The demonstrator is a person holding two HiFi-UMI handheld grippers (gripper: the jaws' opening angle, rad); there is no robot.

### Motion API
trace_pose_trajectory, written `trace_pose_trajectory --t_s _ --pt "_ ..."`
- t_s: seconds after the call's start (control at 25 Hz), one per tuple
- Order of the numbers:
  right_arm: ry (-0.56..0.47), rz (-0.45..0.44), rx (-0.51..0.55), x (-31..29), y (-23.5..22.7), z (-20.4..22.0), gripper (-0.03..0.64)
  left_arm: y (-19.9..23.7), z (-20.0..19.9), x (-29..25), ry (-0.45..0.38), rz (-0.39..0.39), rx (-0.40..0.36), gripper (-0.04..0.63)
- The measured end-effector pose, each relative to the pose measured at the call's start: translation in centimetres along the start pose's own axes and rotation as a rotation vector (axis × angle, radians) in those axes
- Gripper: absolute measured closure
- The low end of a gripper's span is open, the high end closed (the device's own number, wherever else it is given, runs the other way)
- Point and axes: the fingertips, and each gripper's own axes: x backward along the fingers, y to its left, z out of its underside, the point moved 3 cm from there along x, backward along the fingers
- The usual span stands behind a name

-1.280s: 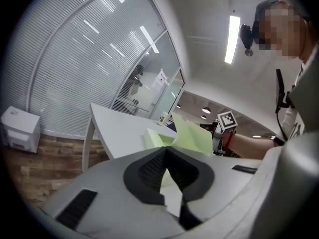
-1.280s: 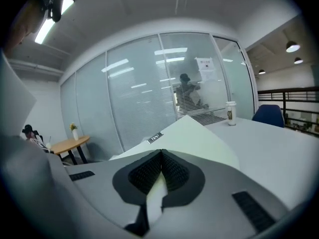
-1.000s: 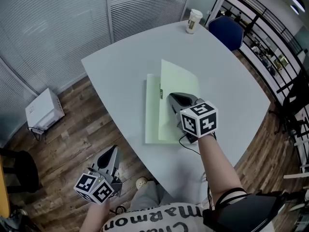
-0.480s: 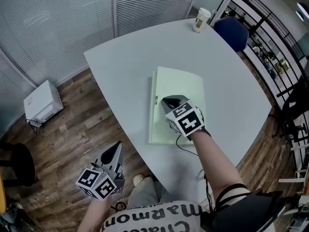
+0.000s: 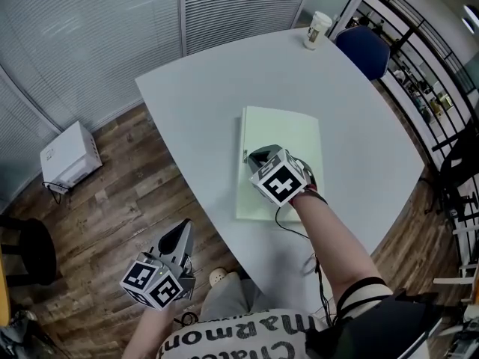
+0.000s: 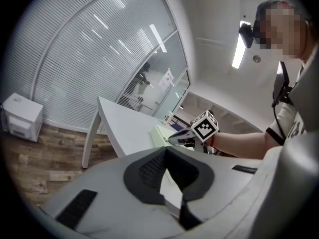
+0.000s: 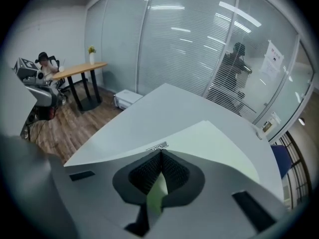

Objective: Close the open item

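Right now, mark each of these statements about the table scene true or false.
1. The green folder lies flat on the table. True.
2. The right gripper holds a pen. False: its jaws are together with nothing between them, over the folder.
3. The left gripper is over the table. False: it hangs beside it, above the wood floor.
4. A paper cup stands at the table's far edge. True.

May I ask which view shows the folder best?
The head view: the folder lies closed on the table, almost all visible, right gripper over it. The right gripper view shows only its cover; the left gripper view, a distant sliver.
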Motion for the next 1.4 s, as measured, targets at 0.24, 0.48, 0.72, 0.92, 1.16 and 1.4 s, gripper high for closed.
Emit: trace_pose_trajectory --t_s 0.24,0.48,0.72,0.92,1.16,1.4 --pt "0.150 0.010 -0.118 -0.4 -1.3 -0.8 0.617 0.1 0.2 0.4 0.003 0.000 0.001 0.606" --pt "0.359 -0.113 -0.252 -1.1 0.3 0.0 0.617 -0.3 0.5 0.2 0.003 0.010 0.009 0.607" --pt "0.305 -0.111 -0.326 -1.5 -1.3 0.3 0.616 -0.5 0.5 0.9 -0.008 0.008 0.012 0.606" --pt "0.299 -0.072 -0.282 -1.6 -1.1 -0.1 0.615 -0.4 0.6 2.0 -0.021 -0.006 0.023 0.606" --pt "0.226 -0.006 -0.296 -1.4 -1.0 -0.6 0.617 0.1 2.0 4.0 -0.009 -0.029 0.041 0.606" --pt "0.188 0.055 -0.334 -0.8 -1.0 -0.6 0.617 0.3 3.2 5.3 -0.011 -0.041 0.050 0.607"
